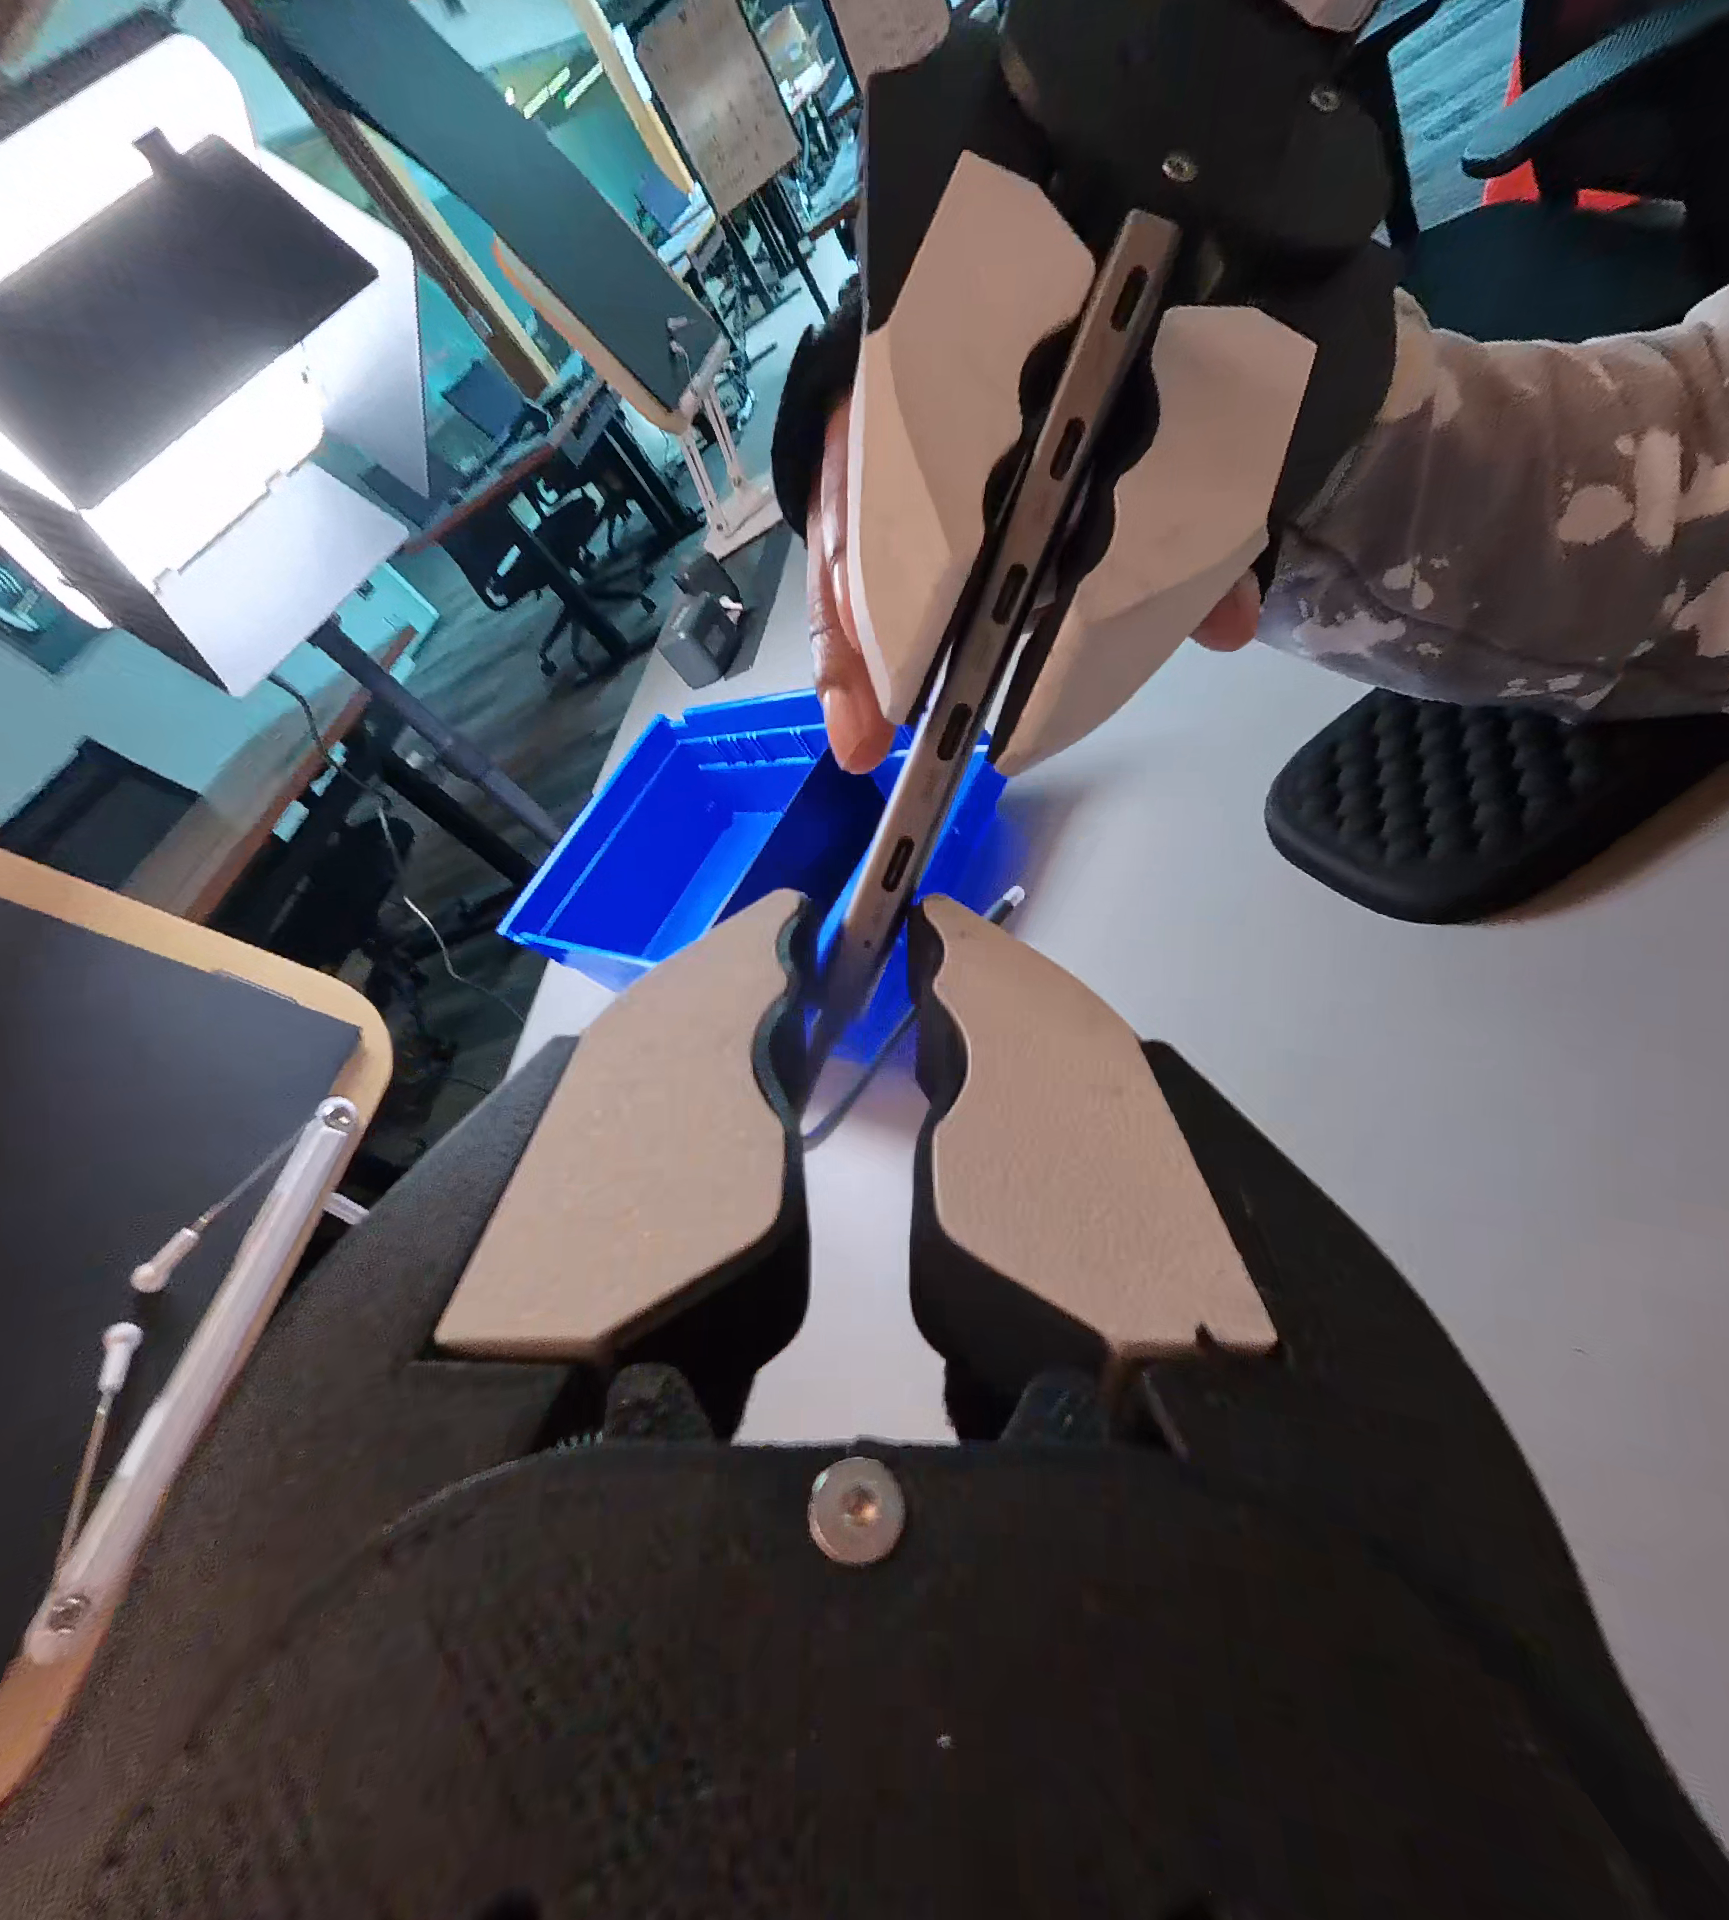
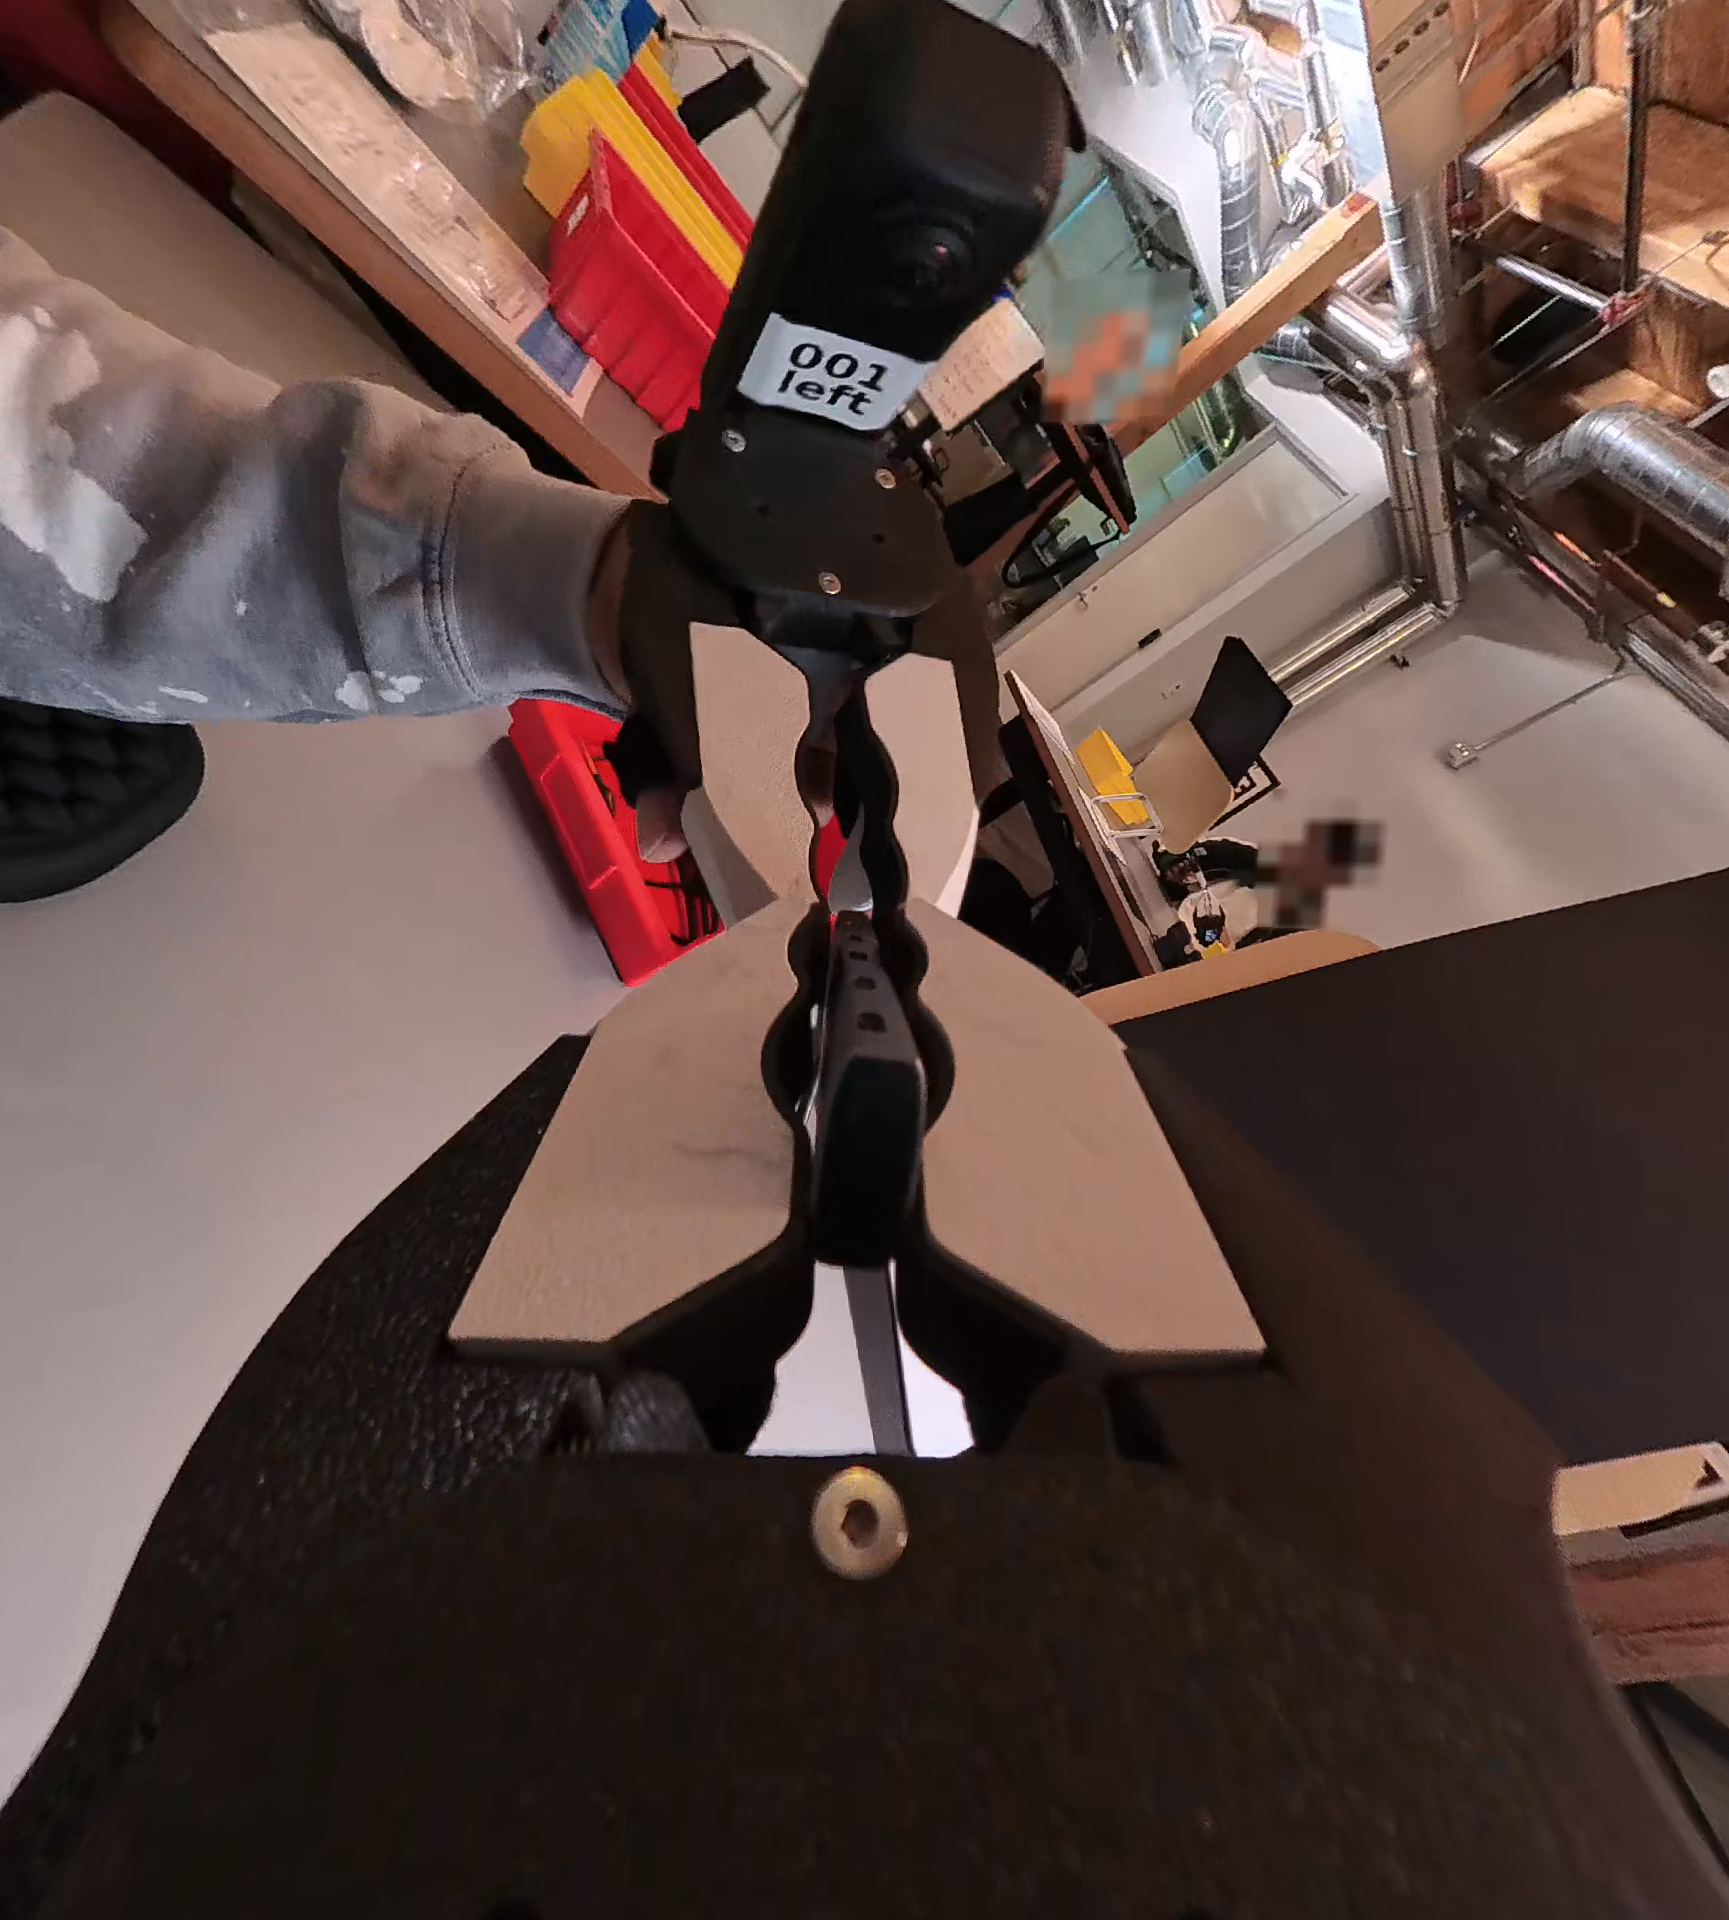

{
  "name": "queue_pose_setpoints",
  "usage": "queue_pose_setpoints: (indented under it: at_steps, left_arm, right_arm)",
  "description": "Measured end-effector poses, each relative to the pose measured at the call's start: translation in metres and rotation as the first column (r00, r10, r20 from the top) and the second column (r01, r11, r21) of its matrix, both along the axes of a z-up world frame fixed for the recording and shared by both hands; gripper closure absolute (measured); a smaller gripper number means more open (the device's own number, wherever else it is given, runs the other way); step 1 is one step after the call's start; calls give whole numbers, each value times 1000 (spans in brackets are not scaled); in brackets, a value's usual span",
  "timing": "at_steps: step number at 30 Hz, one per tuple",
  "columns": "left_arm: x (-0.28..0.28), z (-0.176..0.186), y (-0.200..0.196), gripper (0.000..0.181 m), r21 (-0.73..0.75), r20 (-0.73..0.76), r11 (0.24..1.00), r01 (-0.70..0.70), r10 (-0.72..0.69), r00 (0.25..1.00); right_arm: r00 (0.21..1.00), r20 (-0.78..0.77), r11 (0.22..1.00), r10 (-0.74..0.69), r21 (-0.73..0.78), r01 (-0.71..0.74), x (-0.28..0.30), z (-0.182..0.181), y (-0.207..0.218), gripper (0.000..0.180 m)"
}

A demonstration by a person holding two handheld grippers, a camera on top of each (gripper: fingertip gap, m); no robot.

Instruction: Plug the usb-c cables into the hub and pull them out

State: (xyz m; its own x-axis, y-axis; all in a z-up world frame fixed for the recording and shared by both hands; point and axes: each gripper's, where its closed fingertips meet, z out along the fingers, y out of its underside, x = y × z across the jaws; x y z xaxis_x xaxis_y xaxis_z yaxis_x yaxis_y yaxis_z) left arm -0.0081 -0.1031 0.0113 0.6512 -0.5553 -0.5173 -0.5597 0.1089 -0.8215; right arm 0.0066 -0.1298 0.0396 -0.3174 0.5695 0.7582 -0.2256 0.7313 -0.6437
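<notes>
The hub (image 1: 1005, 592) is a long grey metal bar with several USB-C ports along its edge, held in the air above the white table (image 1: 1255, 1143). My right gripper (image 1: 953, 738) comes in from the top and is shut on its upper part. My left gripper (image 1: 862, 920) is shut on its lower end, where a thin dark cable (image 1: 844, 1122) hangs out. In the right wrist view the hub (image 2: 865, 1039) sits between my right gripper's (image 2: 860, 940) fingers, with my left gripper (image 2: 839, 894) facing it. Two thin cables with white plugs (image 1: 155, 1270) lie on a black mat at the left.
A blue bin (image 1: 694, 842) stands on the table under the hub. A black wrist pad (image 1: 1462, 810) lies at the right. A red bin (image 2: 590, 831) sits on the table behind my left gripper. A black mat (image 2: 1462, 1143) with a silver rail (image 1: 216, 1351) borders the table. About 4 centimeters separates my left fingertips from my right.
</notes>
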Motion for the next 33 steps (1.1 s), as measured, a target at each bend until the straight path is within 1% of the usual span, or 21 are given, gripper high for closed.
queue_pose_setpoints:
  at_steps: [4,7,8,9,13,20,29,33]
  left_arm:
    - [2,9,-4,167,125,-71,992,15,-6,997]
    - [5,13,-6,168,176,-93,984,33,-17,996]
    - [7,15,-7,169,187,-89,981,44,-27,996]
    - [8,15,-8,169,191,-86,980,53,-37,996]
    - [11,15,-11,170,194,-89,978,82,-65,994]
    - [13,15,-12,169,196,-71,976,95,-83,994]
    - [11,10,-8,168,157,-58,984,78,-70,996]
    - [1,14,-6,164,115,23,992,45,-48,999]
  right_arm:
    - [1000,-11,999,16,-41,-17,3,6,0,167]
    - [1000,8,999,2,-33,-2,4,4,2,158]
    - [1000,15,1000,-4,-25,5,4,3,2,152]
    - [1000,14,1000,-7,-19,8,4,3,3,151]
    - [1000,1,1000,-6,-14,6,4,4,2,153]
    - [1000,7,1000,15,-17,-15,4,0,0,168]
    - [1000,21,1000,-4,10,4,-2,-8,2,170]
    - [999,1,999,-38,10,38,-5,-6,8,169]
